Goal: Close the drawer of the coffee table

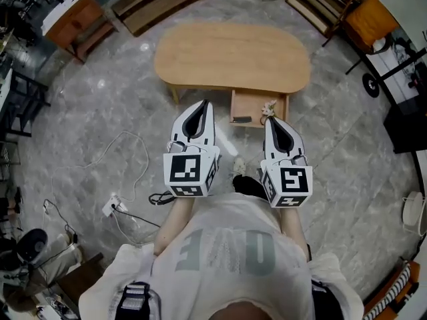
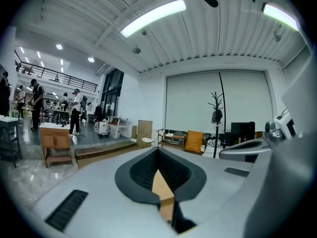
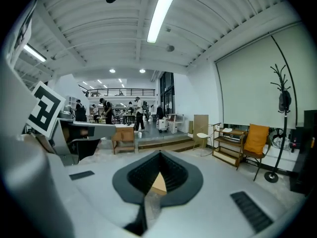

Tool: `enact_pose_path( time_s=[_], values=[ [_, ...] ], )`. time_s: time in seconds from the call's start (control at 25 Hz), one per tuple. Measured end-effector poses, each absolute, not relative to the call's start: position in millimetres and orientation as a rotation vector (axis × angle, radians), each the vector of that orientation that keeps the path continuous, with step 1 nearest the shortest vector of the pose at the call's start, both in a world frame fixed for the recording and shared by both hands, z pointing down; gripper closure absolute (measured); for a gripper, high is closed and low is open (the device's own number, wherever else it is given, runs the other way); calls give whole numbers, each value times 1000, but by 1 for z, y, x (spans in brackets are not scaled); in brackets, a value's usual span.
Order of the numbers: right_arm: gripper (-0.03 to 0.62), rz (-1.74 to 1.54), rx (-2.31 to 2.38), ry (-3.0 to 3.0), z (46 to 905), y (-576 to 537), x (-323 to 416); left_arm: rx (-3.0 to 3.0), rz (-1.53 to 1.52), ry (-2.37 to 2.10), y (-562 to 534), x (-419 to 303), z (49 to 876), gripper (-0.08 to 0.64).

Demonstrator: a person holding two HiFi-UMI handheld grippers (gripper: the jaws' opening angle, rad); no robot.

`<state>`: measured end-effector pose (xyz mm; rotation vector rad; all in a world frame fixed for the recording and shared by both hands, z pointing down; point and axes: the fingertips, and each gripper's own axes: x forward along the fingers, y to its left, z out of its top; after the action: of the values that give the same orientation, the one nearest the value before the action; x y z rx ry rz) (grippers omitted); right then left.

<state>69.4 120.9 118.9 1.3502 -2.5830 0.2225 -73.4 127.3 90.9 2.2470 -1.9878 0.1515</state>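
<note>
In the head view the oval wooden coffee table (image 1: 230, 55) stands on the grey stone floor ahead of me. Its drawer (image 1: 257, 102) is pulled out from the near side, with a small dark item (image 1: 241, 119) and a pale crumpled item (image 1: 269, 108) inside. My left gripper (image 1: 205, 103) is shut and empty, its tip just left of the drawer's front corner. My right gripper (image 1: 272, 121) is also shut and empty, its tip at the drawer's near edge. In both gripper views the jaws meet at a point (image 2: 158, 150) (image 3: 159, 155), and only a sliver of wood colour shows in the gap.
A power strip with cables (image 1: 110, 205) lies on the floor at the left. A wooden cabinet (image 1: 70, 22) stands back left, and a low wooden platform (image 1: 173, 2) lies behind the table. An orange chair (image 1: 370, 15) and shelves are back right. A coat stand (image 3: 282, 103) and distant people show in the gripper views.
</note>
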Motion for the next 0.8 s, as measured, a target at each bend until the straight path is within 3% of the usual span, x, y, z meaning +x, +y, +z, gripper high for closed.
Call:
enact_pose_path(
  time_s=[0.36,0.8],
  values=[
    [586,119,1253,-2637,104,6,48,2186,130,-2067,22,-85,81,554],
    [587,58,1359,-2676,75,-28,27,2307,139,-2080,-22,-98,54,553]
  ],
)
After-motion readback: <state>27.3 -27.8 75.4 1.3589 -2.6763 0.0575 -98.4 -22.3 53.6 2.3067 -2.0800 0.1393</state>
